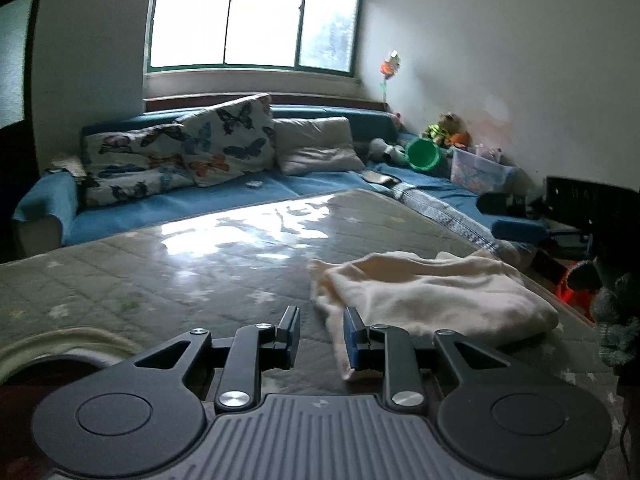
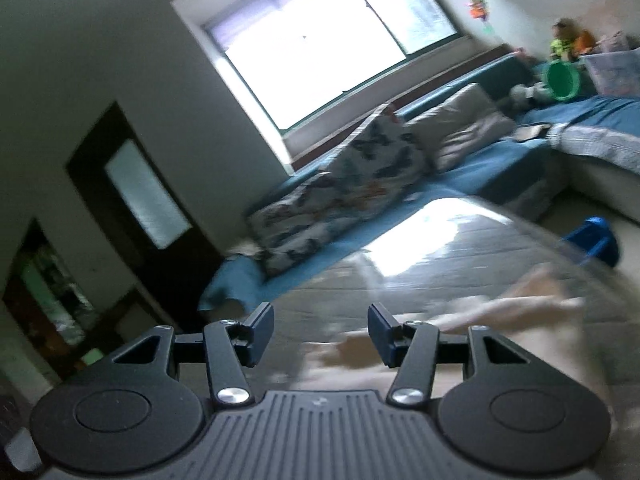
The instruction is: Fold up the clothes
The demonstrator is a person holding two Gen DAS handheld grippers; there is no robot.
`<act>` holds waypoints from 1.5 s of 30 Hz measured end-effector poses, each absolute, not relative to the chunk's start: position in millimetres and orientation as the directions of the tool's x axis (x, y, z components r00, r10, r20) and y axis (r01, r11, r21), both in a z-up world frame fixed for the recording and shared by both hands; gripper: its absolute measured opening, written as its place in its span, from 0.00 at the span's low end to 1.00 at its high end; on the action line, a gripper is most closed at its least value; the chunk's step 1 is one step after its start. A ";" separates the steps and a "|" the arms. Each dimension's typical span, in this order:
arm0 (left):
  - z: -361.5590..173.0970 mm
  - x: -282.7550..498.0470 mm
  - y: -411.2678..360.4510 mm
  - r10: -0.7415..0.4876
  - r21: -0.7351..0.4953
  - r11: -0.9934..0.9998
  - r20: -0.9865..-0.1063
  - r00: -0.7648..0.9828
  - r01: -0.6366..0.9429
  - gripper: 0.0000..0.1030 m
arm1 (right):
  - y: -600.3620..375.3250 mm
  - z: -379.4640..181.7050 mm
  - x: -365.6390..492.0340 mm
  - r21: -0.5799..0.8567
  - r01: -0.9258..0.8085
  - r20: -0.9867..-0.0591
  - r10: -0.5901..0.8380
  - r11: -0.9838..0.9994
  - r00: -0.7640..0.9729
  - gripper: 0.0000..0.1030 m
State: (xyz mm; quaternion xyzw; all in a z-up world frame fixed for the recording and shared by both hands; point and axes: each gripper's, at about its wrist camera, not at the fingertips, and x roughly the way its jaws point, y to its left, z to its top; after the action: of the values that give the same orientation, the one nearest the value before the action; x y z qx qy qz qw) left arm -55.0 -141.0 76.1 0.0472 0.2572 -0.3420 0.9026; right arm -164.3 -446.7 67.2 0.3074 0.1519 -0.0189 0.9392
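Cream garment (image 1: 432, 292) lay partly doubled over near the mattress's (image 1: 160, 280) right edge, both the left gripper (image 1: 322, 330) and right gripper (image 2: 320, 328) spread and empty; whether folding was finished or underway was unclear.

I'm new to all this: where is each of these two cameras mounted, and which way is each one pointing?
Left wrist view: sits on the left gripper, level, looking across the quilted mattress at the cream garment and the window; only its open fingers show.
Right wrist view: sits on the right gripper, tilted and blurred, facing the dark door and window; only its open fingers show.
Shared: window, butterfly pillows, blue sofa, green bucket, mattress.
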 end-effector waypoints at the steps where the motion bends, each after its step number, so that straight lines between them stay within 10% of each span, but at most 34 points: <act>1: 78.6 -56.2 -133.2 -0.588 -0.095 0.770 -0.491 0.643 0.631 0.28 | -438.5 70.8 -159.5 0.586 0.104 -0.282 0.082 0.804 0.956 0.53; 10: 91.3 -62.2 -60.1 -0.486 -0.091 0.856 -0.473 0.735 0.508 0.28 | -360.5 96.0 -99.7 0.629 -0.119 -0.178 0.291 0.769 0.940 0.59; 45: 7.2 -34.0 70.7 -0.071 -0.027 0.997 -0.606 0.793 0.069 0.59 | -164.3 11.9 -48.7 0.199 -0.378 -0.555 0.422 0.904 0.716 0.70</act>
State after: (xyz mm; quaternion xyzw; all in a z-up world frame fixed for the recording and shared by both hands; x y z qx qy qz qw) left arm -34.0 70.7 7.2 -0.0020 0.3199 -0.0370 0.9467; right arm -48.7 -164.3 11.9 0.0356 0.3083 0.2162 0.9257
